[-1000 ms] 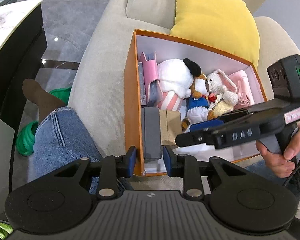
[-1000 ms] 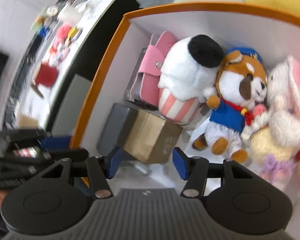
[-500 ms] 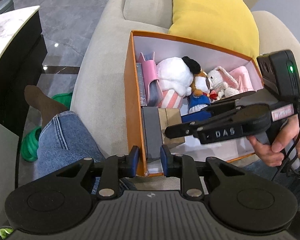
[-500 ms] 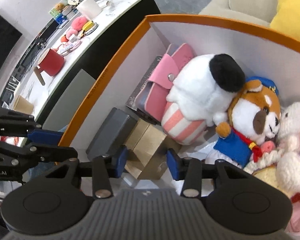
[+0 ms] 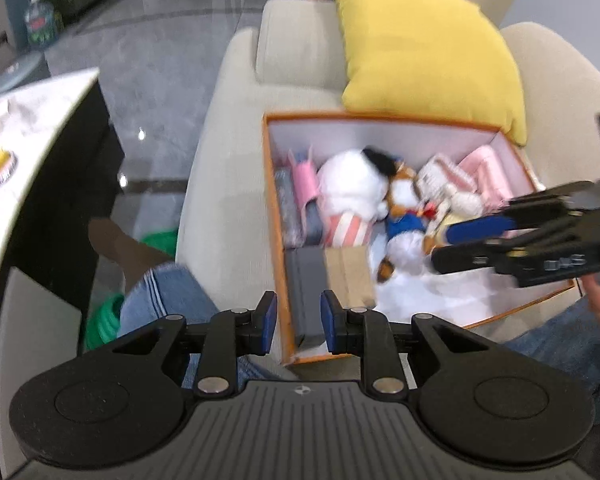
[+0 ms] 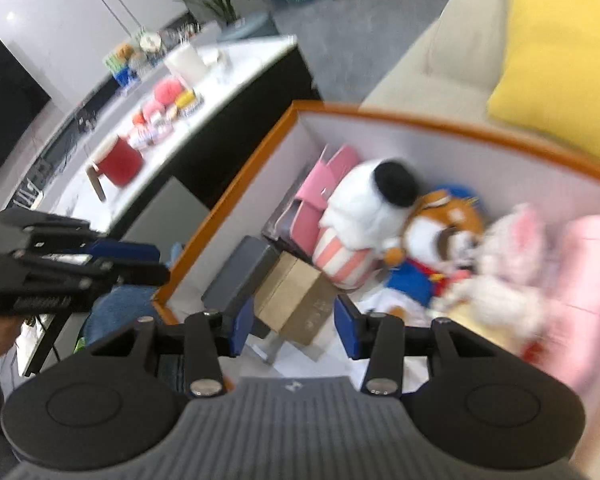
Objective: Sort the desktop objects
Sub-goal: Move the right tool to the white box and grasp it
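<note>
An orange box (image 5: 274, 208) lies on a beige sofa, white inside. It holds a grey case (image 5: 306, 280), a brown carton (image 5: 350, 276), a pink pouch (image 5: 305, 184), a white plush with a striped base (image 5: 352, 196), a fox plush in blue (image 5: 404, 220) and a white rabbit plush (image 6: 504, 272). My left gripper (image 5: 298, 324) is open and empty, above the box's near left corner. My right gripper (image 6: 295, 326) is open and empty, above the brown carton (image 6: 300, 300) and grey case (image 6: 236, 276). It shows in the left wrist view (image 5: 476, 240) over the box's right side.
A yellow cushion (image 5: 424, 52) leans behind the box. A white-topped table (image 6: 172, 120) at the left carries a red mug (image 6: 118, 162) and several small toys. My jeans-clad leg (image 5: 160, 304) and green slippers (image 5: 104, 320) lie left of the sofa.
Both grippers have pulled back and up from the box. The right gripper has opened wider. The left gripper's jaws have opened slightly. Nothing in the box has moved.
</note>
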Demonstrator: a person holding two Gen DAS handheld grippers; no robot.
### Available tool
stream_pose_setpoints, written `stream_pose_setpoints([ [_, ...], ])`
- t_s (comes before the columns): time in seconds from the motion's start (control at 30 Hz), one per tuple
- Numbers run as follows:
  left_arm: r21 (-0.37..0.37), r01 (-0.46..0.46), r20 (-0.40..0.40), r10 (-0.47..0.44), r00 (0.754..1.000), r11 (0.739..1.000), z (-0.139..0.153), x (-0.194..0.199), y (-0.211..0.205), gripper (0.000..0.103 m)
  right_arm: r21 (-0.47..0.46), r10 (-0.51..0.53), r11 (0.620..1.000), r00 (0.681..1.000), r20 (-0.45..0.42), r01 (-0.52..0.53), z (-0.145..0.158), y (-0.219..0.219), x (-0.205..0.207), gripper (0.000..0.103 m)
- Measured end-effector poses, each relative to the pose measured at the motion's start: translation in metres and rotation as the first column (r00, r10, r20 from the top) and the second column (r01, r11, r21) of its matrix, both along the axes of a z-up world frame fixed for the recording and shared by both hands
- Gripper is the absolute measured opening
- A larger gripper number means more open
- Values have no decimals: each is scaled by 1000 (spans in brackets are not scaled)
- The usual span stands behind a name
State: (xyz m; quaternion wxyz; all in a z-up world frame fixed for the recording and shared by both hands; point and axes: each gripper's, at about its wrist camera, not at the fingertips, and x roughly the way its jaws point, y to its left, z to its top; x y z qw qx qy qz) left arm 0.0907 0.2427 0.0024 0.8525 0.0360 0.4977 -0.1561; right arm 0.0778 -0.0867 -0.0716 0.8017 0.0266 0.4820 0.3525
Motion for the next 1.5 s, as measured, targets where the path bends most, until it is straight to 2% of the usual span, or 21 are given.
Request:
stream_pose_setpoints([
  [0.1,10,36,56,-37,998,999,17,-9,-16,26,-22,-52,998,996,75,54,25,-39,-17,47],
  [0.2,15,96,89,-97,991,995,29,-18,-43,26,-72,-124,989,986,112,132,41,-82,-29,47],
  [0.33,-5,207,118,-205,972,978,46,-25,-86,27,-178,-250,946,960,126,270,46,-146,-33,47],
  [0.5,3,330,149,-327,933,944,58,-30,-148,28,-317,-389,859,915,107,403,38,-224,-37,47],
  [0.6,8,389,158,-385,909,921,58,-33,-179,28,-435,-475,775,877,75,458,21,-267,-36,48],
  [0.7,2,431,155,-426,891,902,55,-37,-204,28,-521,-528,719,849,21,461,0,-293,-35,49],
  [0.87,4,456,143,-452,880,890,48,-43,-223,28,-614,-567,650,824,1,448,-27,-303,-29,53],
  [1.0,5,455,141,-451,881,890,45,-47,-225,29,-663,-583,613,812,-15,429,-41,-300,-18,53],
  [1.23,4,434,137,-431,892,901,49,-50,-218,28,-721,-613,564,789,-38,403,-64,-297,-9,42],
  [1.37,-10,431,133,-426,895,902,48,-50,-218,28,-714,-628,570,776,-61,406,-67,-301,-5,42],
  [1.5,-17,435,120,-430,895,900,42,-50,-222,28,-690,-624,600,776,-89,404,-67,-302,-5,41],
])
